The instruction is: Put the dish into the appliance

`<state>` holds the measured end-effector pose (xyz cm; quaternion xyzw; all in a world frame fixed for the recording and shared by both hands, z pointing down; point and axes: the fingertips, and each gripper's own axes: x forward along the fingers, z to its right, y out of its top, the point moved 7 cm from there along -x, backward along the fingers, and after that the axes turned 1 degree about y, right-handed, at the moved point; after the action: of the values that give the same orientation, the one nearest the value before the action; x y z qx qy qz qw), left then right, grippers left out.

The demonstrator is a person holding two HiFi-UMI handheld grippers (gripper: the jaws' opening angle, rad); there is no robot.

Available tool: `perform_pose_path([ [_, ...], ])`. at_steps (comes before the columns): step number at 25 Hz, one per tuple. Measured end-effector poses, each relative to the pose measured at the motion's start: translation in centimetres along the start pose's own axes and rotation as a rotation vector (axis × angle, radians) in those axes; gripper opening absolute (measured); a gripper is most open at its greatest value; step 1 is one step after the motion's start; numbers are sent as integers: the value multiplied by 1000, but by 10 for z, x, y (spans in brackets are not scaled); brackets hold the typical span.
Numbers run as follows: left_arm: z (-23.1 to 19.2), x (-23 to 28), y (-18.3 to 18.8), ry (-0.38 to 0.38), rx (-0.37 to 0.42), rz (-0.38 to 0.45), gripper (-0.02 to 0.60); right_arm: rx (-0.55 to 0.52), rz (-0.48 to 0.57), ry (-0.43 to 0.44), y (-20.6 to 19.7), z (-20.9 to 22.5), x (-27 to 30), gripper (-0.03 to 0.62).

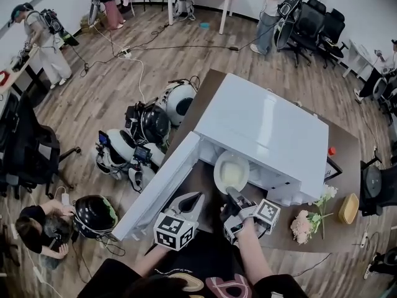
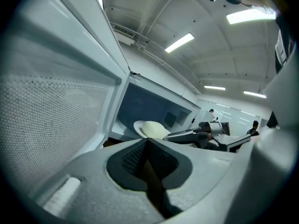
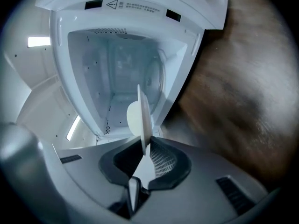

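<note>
Before the open microwave (image 1: 267, 129), outstretched right gripper (image 1: 234, 195) clamps the dish (image 1: 231, 171) rim.

One dish (image 1: 231, 171), one microwave (image 1: 267, 129), two claws: left claw (image 1: 196, 198), right claw (image 1: 234, 194); maybe two flower stems (image 1: 304, 220) at four o'clock.

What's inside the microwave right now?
The microwave cavity shows bare white walls, with nothing visible inside. The dish held in the right claw hides a strip of its floor.
</note>
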<state>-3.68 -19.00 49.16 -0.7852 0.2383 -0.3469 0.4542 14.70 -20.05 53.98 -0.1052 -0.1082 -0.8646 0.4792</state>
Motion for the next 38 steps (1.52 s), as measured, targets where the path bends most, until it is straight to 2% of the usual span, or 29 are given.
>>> perform_pose_path([
  [13,-3,-1,-11,77,-44,-22,9,71,27,-16,31,9,17,55],
  [26,-6,3,-9,90,-46,-24,9,103,100,2,61,-5,50,58],
  [30,-5,4,-8,88,-43,-27,9,48,127,5,69,-7,55,54],
  [34,-4,4,-8,85,-34,-26,9,-30,156,-2,77,-7,56,120],
  [38,-5,4,-9,85,-30,-31,9,-61,166,19,80,-7,60,146],
])
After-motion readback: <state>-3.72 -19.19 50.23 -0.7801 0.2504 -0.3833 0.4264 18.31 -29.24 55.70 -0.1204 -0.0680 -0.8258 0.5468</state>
